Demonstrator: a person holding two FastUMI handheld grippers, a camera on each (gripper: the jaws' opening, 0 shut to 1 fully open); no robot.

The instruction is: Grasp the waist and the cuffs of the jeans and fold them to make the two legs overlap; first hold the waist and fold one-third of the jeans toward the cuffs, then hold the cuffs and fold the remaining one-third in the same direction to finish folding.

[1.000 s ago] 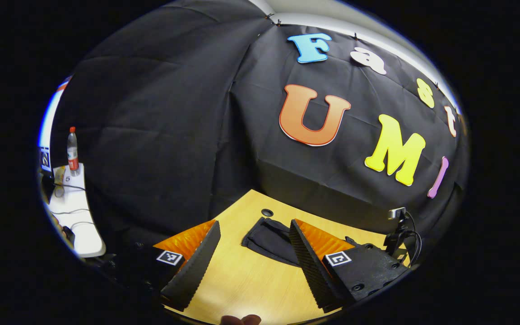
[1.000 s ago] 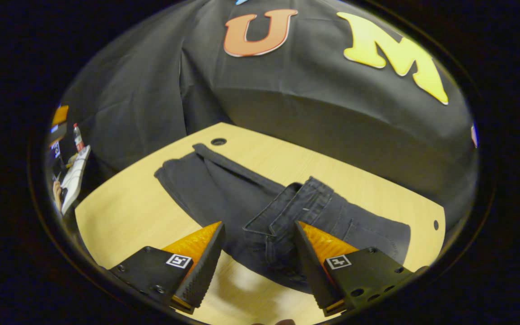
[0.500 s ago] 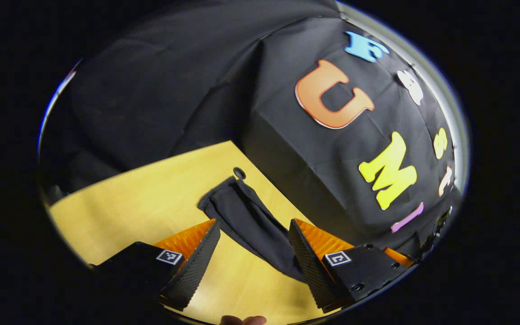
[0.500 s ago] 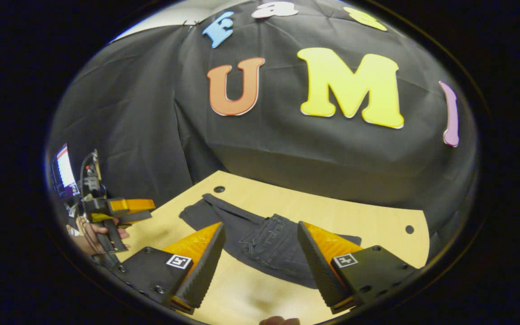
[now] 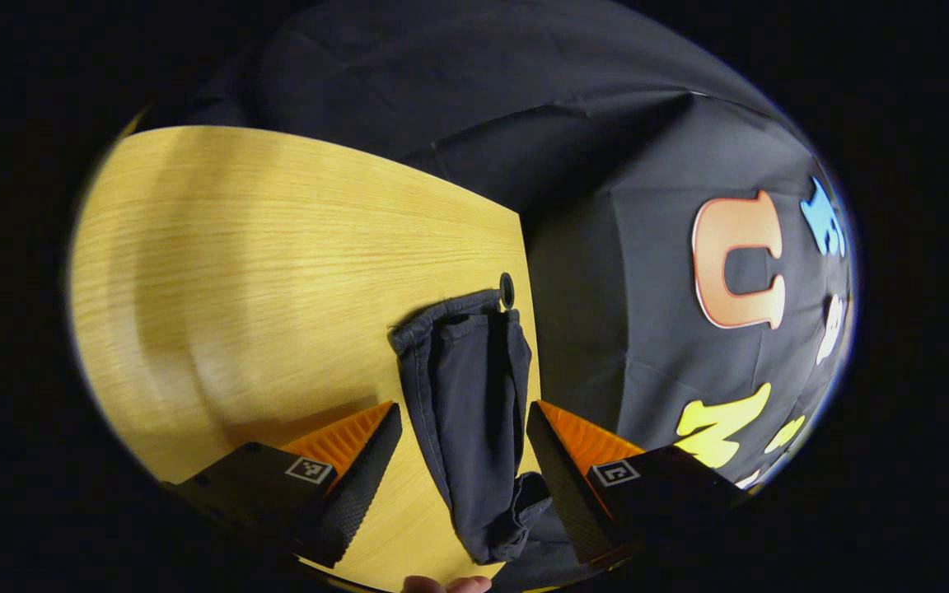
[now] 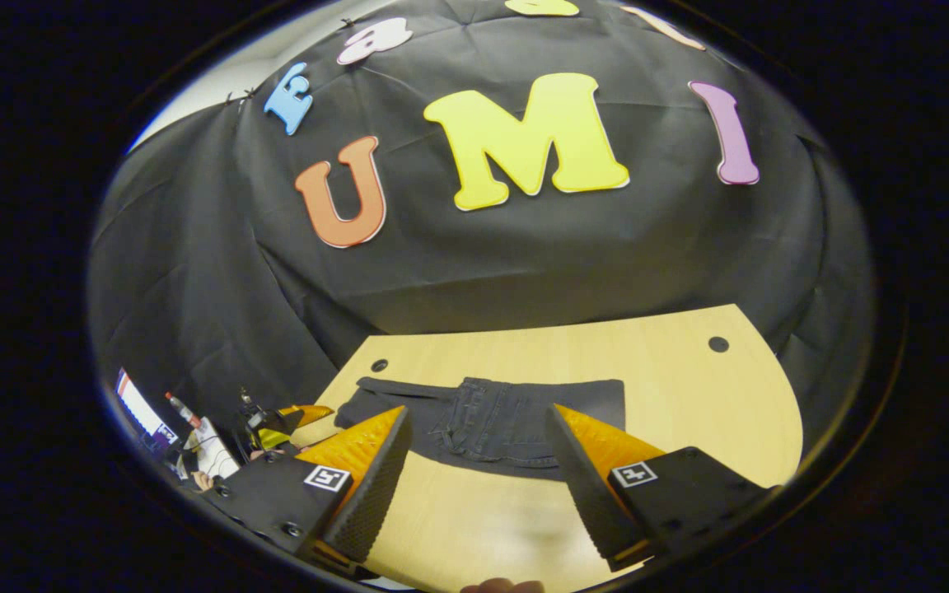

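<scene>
bench (image 6: 672,387): pale wood, curved front edge, round holes near the back corners; backed by black cloth.
jeans (image 6: 491,424): dark, lying flat on the bench, running sideways across the right view, legs already one over the other; waist folds and stitching near the middle, between the right tongs' fingers as seen from behind.
cuffs (image 5: 450,317): in the left view at the far end of the legs, touching the bench, just beside a hole (image 5: 507,290) at the bench's edge; cloth bunched up nearer the camera, part of it over the edge.
left tongs (image 5: 462,461): released, fingers spread wide, one on each side of the legs, gripping nothing; whether the tips touch the cloth, cannot tell. seen also in the right view far off at lower left, orange, by the bench's left end.
right tongs (image 6: 479,469): released, fingers wide apart, over bare bench in front of the jeans, apart from the cloth.
fingertip (image 5: 446,584): at the bottom rim of the left view.
</scene>
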